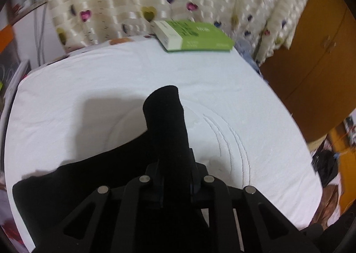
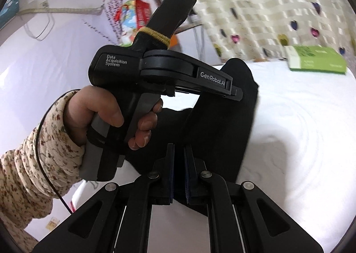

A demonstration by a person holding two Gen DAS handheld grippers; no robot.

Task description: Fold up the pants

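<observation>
A white quilted bed fills the frame's middle; black pants lie lower left, 1 green book at top centre.

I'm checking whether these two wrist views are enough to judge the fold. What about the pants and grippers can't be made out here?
- Left wrist view: the left gripper fingertips are buried under the black pants.
- Left wrist view: the pants' lower part is cut off behind the gripper frame.
- Right wrist view: the pinch of the right gripper is black on black.
- Both views: print on the green book is blurred.
</observation>
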